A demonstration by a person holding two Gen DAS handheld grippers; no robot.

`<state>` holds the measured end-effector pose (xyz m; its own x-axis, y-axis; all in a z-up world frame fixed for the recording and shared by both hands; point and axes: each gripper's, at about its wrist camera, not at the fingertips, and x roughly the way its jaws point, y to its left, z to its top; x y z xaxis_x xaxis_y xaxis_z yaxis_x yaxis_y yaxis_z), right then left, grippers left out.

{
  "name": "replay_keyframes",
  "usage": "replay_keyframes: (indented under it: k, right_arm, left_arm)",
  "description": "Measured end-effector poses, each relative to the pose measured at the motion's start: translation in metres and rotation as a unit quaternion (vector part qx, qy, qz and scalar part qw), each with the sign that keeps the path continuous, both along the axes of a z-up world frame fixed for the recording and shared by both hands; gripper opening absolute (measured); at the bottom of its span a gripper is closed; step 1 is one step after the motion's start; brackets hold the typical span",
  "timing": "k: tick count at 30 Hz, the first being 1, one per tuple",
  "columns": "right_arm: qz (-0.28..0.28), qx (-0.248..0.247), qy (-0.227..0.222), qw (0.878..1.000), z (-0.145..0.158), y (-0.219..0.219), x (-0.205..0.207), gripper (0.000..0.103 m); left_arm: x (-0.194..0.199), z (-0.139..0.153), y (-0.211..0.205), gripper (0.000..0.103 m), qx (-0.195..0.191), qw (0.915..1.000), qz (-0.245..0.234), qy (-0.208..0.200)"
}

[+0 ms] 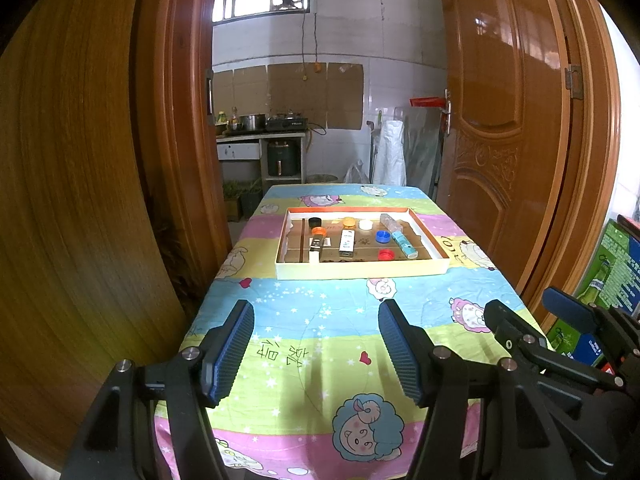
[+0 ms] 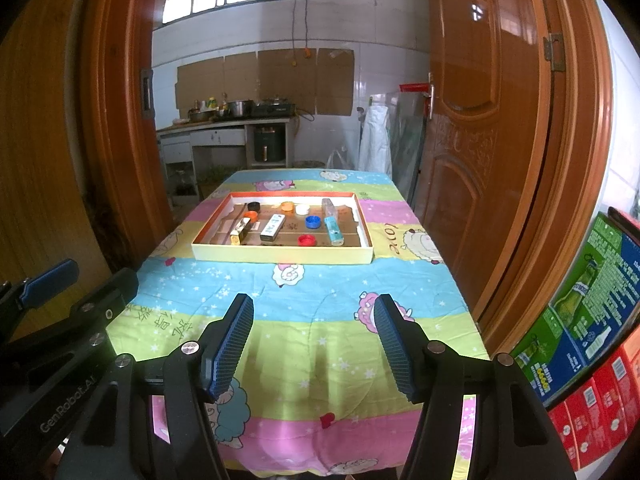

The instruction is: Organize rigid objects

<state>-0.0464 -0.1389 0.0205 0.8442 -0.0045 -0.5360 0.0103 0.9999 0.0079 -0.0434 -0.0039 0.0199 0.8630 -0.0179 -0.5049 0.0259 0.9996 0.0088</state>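
Left gripper (image 1: 316, 354) and right gripper (image 2: 314, 350): both spread wide, holding nothing, low over the near cloth (image 1: 320, 308). Tray (image 1: 360, 270) well ahead of both, holding caps (image 1: 382, 236), small boxes (image 1: 347, 242) and a bottle (image 1: 392, 222), all apart in loose rows. This fits either sorted contents or items awaiting sorting; can't tell which.

Black hand-held gripper (image 1: 316, 354), ribbed blue pads (image 1: 232, 354)

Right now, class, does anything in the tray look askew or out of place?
Nothing is spilled or damaged. In the tray the bottle caps lie scattered singly, and the clear bottle lies on its side.
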Motion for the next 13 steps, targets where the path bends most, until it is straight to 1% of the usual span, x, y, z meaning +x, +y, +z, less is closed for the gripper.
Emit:
replay_keyframes:
  k: [13]
  right_arm:
    - [0.001,0.003,0.005,1.0,-0.0048,0.0003,0.0006,0.065]
  left_arm:
    - [-0.0022,-0.004,-0.0088,0.065,-0.005,1.0,-0.001,0.008]
